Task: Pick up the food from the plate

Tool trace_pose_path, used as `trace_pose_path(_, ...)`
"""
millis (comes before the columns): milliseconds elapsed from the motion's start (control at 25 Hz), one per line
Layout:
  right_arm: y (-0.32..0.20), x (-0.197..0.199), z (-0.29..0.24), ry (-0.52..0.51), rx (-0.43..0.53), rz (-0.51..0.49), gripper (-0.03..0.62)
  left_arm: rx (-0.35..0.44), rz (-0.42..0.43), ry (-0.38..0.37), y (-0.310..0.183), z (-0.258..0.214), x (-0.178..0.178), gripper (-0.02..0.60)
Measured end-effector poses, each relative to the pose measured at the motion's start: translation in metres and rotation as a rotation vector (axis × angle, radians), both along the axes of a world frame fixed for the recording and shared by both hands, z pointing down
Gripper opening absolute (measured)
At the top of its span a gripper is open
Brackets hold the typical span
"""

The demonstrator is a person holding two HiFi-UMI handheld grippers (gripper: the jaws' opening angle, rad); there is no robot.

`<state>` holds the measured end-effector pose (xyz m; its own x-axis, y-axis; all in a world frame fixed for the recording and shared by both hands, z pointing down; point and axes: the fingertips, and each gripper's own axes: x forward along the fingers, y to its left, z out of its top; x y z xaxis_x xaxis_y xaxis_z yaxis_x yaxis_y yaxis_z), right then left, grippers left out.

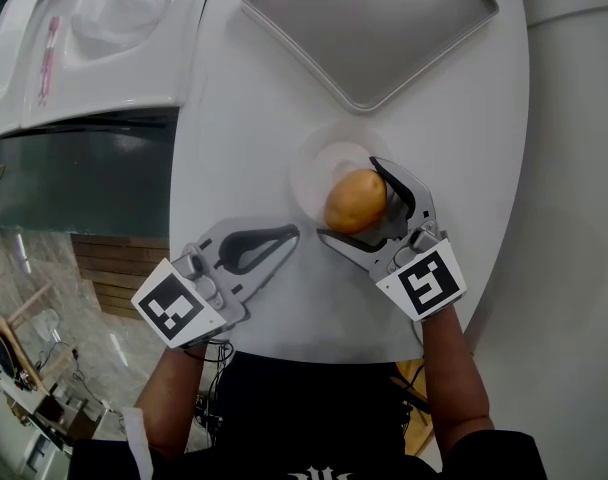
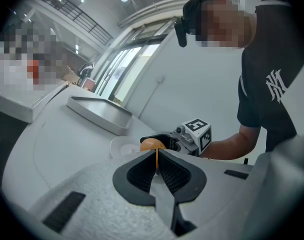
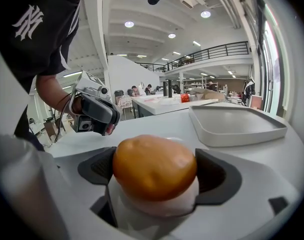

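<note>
An orange-brown round piece of food point(image 1: 356, 200) sits on a small white plate point(image 1: 312, 163) near the middle of the white table. My right gripper point(image 1: 349, 199) is open wide around it, one finger on each side and the pads close to its flanks. In the right gripper view the food point(image 3: 154, 166) fills the gap between the dark pads point(image 3: 219, 176). My left gripper point(image 1: 289, 233) is shut and empty, resting on the table left of the plate with its tips toward the food point(image 2: 153, 144).
A large grey tray point(image 1: 369, 23) lies empty at the far side of the table point(image 1: 234, 118). The table's rounded edge runs close behind both grippers, with the person's body right behind it. A white counter point(image 1: 104, 58) stands at the far left.
</note>
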<state>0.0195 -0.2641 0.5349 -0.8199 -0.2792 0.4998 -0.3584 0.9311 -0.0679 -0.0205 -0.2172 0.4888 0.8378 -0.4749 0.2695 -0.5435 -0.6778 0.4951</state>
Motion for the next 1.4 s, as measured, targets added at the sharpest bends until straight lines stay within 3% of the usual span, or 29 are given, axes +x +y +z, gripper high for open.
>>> trace_pose_path(560, 0.005, 0.000, -0.022, -0.012, 0.084, -0.014, 0.454, 0.011, -0.013, 0.005, 0.016, -0.001, -0.004, 0.015)
trace_pose_path(920, 0.063, -0.001, -0.097, -0.077, 0.171, 0.049, 0.454, 0.123, 0.033, 0.019, 0.078, -0.052, -0.009, 0.015)
trace_pose_path(1400, 0.188, 0.002, -0.212, -0.106, 0.311, 0.105, 0.454, 0.318, 0.169, 0.067, 0.178, -0.154, 0.004, 0.015)
